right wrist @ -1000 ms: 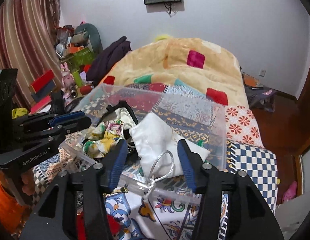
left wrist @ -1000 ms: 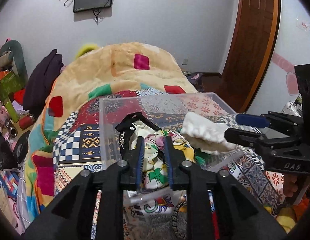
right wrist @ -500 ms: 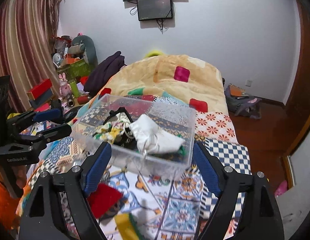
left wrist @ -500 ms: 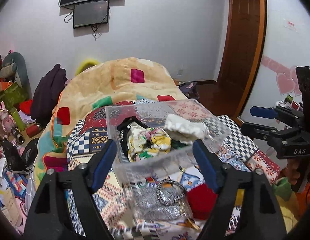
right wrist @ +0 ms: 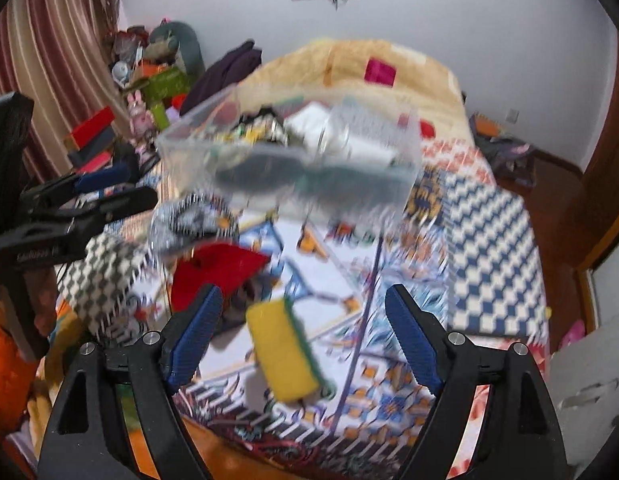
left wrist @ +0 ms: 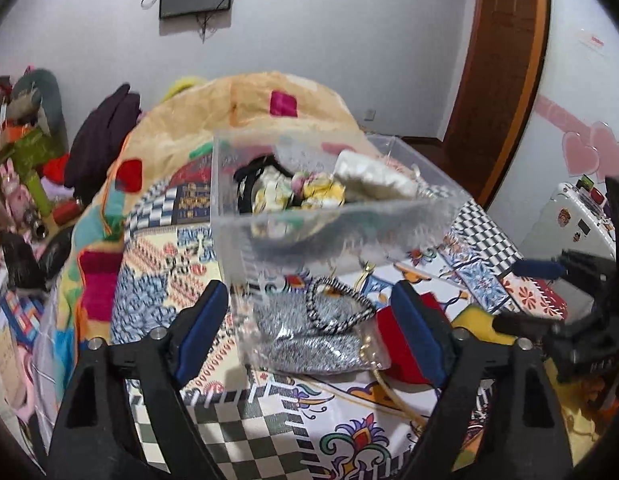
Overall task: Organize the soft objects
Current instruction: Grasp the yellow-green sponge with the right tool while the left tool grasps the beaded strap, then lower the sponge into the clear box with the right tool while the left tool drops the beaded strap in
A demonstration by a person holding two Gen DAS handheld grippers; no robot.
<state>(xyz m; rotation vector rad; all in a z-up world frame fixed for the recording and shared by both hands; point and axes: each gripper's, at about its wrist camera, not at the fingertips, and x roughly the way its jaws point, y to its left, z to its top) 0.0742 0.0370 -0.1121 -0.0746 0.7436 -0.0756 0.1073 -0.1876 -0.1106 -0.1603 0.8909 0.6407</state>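
A clear plastic bin [left wrist: 237,236] [right wrist: 405,184] stands on the patterned bed cover and holds a white pouch [left wrist: 373,178], floral cloth [left wrist: 321,192] and a black strap. In front of it lie a silver glitter bag [left wrist: 309,336] [right wrist: 181,220], a red cloth [left wrist: 405,344] [right wrist: 217,268] and a yellow-green sponge [right wrist: 283,354]. My left gripper [left wrist: 313,332] is open above the silver bag. My right gripper [right wrist: 303,340] is open above the sponge. Both are empty.
A yellow blanket [left wrist: 277,104] is heaped behind the bin. Toys and boxes [left wrist: 25,160] crowd the left side. A wooden door [left wrist: 505,52] is at the right. The bed's near edge [right wrist: 229,444] lies below the right gripper.
Both grippers opened, letting go of the floral cloth and white pouch in the bin, and pulled back and down toward the loose items in front of it.
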